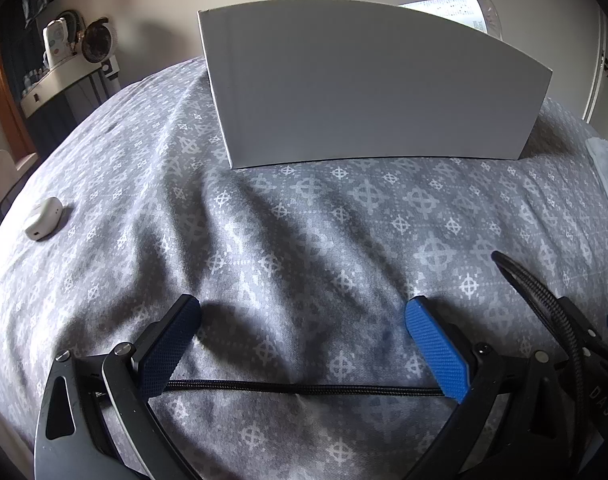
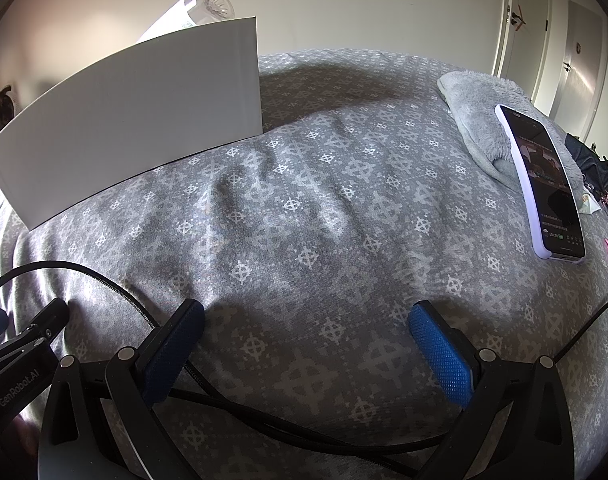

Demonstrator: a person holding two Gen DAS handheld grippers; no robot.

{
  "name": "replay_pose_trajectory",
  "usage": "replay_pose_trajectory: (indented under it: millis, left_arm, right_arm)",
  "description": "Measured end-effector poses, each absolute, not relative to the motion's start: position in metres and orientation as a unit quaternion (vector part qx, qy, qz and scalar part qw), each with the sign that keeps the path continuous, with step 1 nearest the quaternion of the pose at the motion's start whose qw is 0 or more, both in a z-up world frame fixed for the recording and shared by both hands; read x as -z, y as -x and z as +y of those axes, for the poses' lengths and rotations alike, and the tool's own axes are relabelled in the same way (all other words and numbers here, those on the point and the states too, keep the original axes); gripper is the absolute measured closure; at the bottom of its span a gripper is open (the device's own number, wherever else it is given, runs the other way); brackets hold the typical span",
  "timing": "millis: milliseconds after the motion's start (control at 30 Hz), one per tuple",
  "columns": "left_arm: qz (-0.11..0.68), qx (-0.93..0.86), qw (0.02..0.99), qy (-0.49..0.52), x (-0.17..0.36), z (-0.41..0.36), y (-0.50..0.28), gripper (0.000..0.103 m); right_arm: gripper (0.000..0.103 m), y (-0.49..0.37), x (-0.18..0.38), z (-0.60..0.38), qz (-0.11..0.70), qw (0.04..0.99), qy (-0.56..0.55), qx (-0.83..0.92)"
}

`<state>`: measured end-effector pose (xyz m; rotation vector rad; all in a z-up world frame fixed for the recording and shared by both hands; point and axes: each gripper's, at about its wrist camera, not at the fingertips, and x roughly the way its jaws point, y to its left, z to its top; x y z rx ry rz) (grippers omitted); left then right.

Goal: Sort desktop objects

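Nearest in each wrist view the tongs stand wide apart and hold nothing: the left tongs [image 1: 303, 322] hover low over the patterned grey cloth [image 1: 304, 232] with a black braided cable [image 1: 304, 388] slung across between their arms, and the right tongs [image 2: 307, 320] hang the same way beside them, cables trailing beneath. Whether the cloth covers a desk or a bed cannot be told; it lies soft and creased. Farther out to the left lies a small white case [image 1: 44, 218], well apart from everything; it looks light, smooth and rounded, so it may slip, and a grip across its narrow sides seems safest. To the right a phone [image 2: 544, 184] in a pale cover lies tilted, its far end propped on a fluffy grey cloth [image 2: 480, 108]; it is stiff, slick and breakable, best taken by its long edges. Farthest stands the white box [image 1: 368, 84], upright and open-topped, its walls thin and probably light enough to tip. A clear tube with printed paper [image 2: 199, 8] pokes out above its rim; the rest inside is hidden.
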<state>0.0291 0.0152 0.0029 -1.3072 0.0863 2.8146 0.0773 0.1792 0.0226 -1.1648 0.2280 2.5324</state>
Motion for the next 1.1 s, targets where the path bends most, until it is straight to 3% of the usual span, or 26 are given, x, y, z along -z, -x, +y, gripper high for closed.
replay_pose_trajectory:
  millis: [1100]
  left_arm:
    - [0.025,-0.907,0.005,0.421,-0.0034,0.0092,-0.0352,0.0]
  right_arm:
    - [0.0,-0.0772,-0.0226,0.1791,0.08,0.172,0.41,-0.892]
